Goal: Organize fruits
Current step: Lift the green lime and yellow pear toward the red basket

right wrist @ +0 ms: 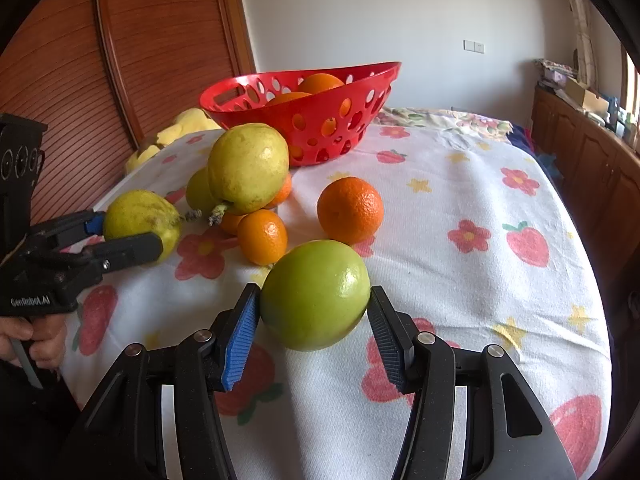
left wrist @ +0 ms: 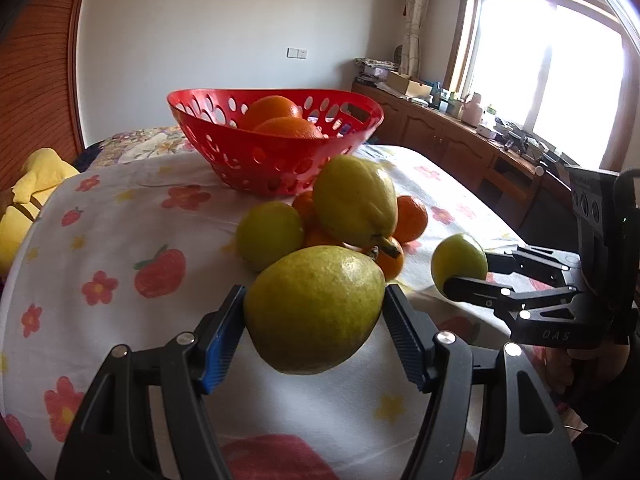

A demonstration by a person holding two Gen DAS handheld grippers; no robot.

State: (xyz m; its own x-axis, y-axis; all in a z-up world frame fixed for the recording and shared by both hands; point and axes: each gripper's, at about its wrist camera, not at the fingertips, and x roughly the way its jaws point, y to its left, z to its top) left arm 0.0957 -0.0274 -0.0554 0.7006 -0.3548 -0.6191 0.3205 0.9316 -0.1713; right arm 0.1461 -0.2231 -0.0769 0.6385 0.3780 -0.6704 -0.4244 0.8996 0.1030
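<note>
**Two fruits gripped, most of the pile not yet in the basket**

The red perforated plastic basket (left wrist: pixel 276 148) stands at the far end of the surface, which is covered by a white cloth printed with flowers and strawberries (right wrist: pixel 460 208). Only two oranges (left wrist: pixel 280 118) show inside it, so the sorting looks to be at an early stage.

The left gripper (left wrist: pixel 314 308) pinches a large yellow-green pear (left wrist: pixel 314 308) between its blue-padded fingers (left wrist: pixel 222 340); the pear appears lifted just clear of the cloth. The right gripper (right wrist: pixel 314 306) is closed on a round green apple (right wrist: pixel 314 306), held low over the cloth near the front edge.

Left on the cloth, just in front of the basket, is a cluster: a second yellow-green pear (right wrist: pixel 248 168) perched on top of several small mandarins (right wrist: pixel 262 236), another green apple (left wrist: pixel 269 234) touching them, and a larger orange (right wrist: pixel 350 210) a little apart.

By this reckoning the two held fruits need placing next, and then at least six loose ones remain.
</note>
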